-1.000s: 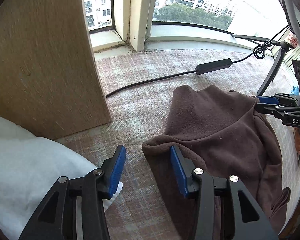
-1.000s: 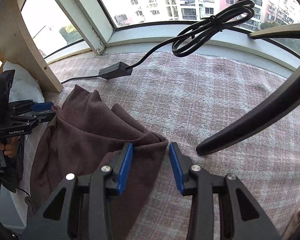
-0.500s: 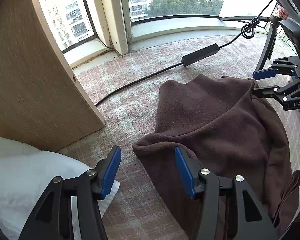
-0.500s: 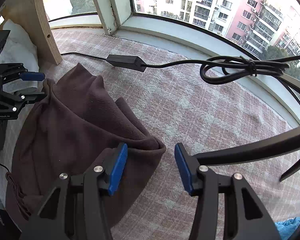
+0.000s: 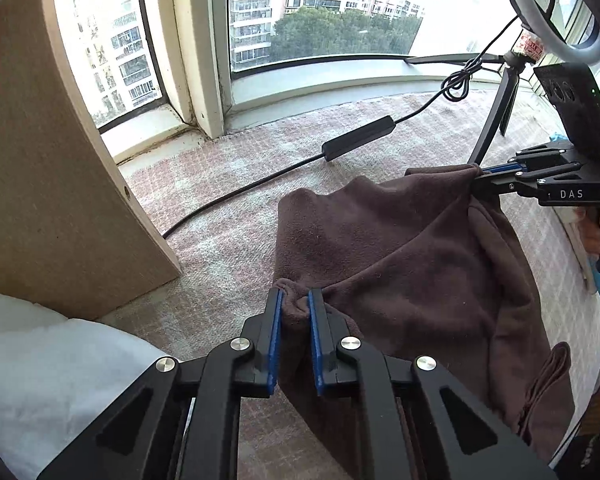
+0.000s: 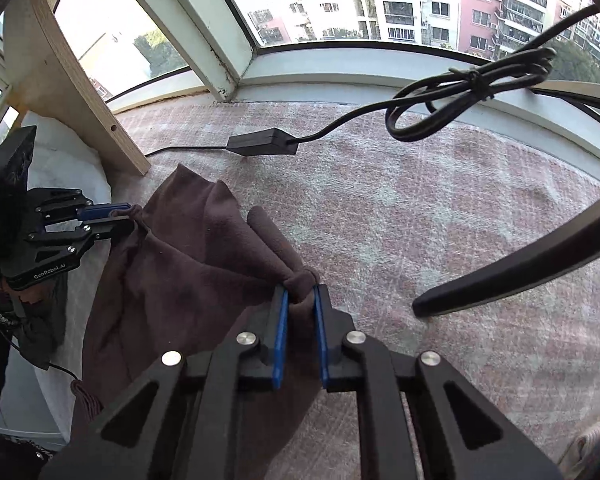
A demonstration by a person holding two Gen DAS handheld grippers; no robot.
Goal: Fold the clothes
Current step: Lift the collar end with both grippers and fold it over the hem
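A brown garment [image 5: 400, 264] is held over a pink checked blanket [image 5: 228, 216], its far folds resting on the blanket just short of the black power brick [image 5: 358, 138] and its near end hanging over the blanket's front edge. The left gripper [image 5: 294, 308] is pinched on a bunched corner of the garment on the side of the brick toward the wooden panel [image 5: 48, 184]; in the right wrist view the same gripper [image 6: 112, 216] is seen clamped on that edge. The right gripper [image 6: 300, 300] is pressed together on the opposite corner, on the side of the brick toward the black stand leg [image 6: 520, 268], and in the left view it [image 5: 484, 178] is seen with cloth caught between its blue pads.

The two corners appear to be gripped so that one edge is stretched between them: the cloth is pulled taut along that line while the rest sags below. Held in this way, the garment can be spread or one half laid over the other without the edge slipping. Which of these is under way cannot be settled from the views. The brick and its cable [image 6: 460, 92] lie just beyond the garment, so cloth laid forward could snag on them.
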